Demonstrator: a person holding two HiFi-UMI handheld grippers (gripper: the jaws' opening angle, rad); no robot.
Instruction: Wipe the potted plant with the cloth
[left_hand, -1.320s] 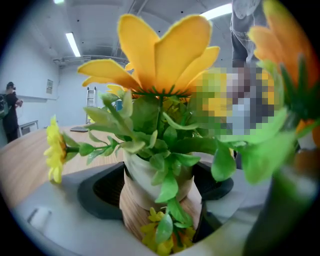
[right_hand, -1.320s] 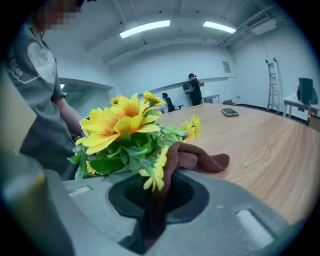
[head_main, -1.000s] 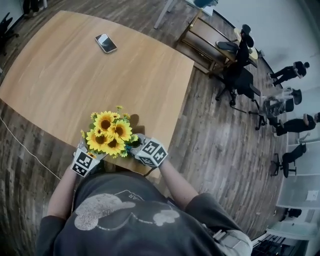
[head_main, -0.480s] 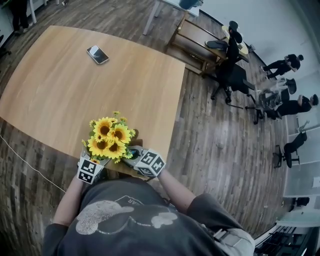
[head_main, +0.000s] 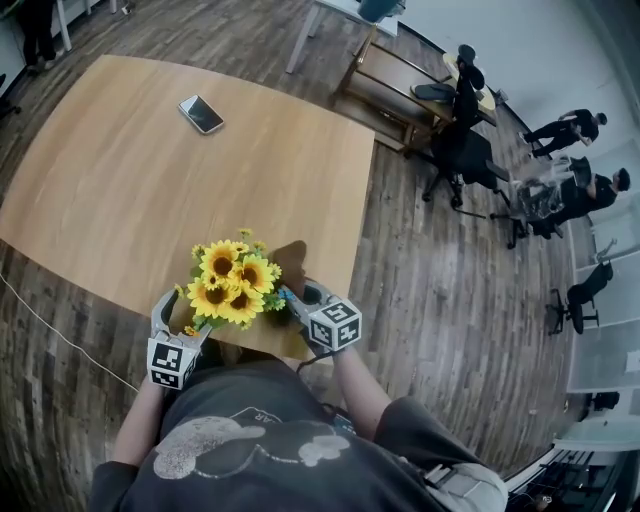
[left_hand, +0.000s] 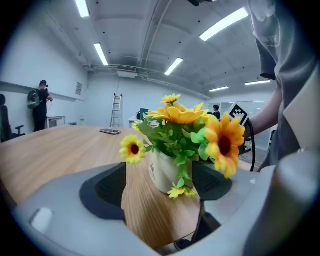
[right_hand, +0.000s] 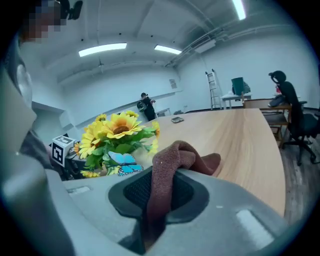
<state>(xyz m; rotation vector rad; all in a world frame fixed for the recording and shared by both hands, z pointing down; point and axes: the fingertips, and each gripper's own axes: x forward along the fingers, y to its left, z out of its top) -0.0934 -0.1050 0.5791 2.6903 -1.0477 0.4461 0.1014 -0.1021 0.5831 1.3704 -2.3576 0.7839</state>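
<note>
A white pot of yellow sunflowers (head_main: 235, 285) stands at the near edge of the wooden table (head_main: 150, 160). My left gripper (head_main: 172, 318) is at its left side. In the left gripper view the pot (left_hand: 161, 170) sits between the jaws, which are closing; bare wood still shows between the left pad (left_hand: 107, 187) and the pot. My right gripper (head_main: 295, 298) is just to the right of the plant, shut on a brown cloth (right_hand: 170, 172) that bunches over its jaws. The flowers (right_hand: 117, 131) are left of it in the right gripper view.
A phone (head_main: 201, 114) lies far across the table. Office chairs (head_main: 465, 150) and a low wooden bench stand on the floor to the right, with people (head_main: 575, 125) beyond. A person (left_hand: 39, 105) and a ladder (left_hand: 115, 110) are at the far wall.
The right gripper with the cloth has swung out to the plant's right side. The left gripper has drawn back a little toward my body.
</note>
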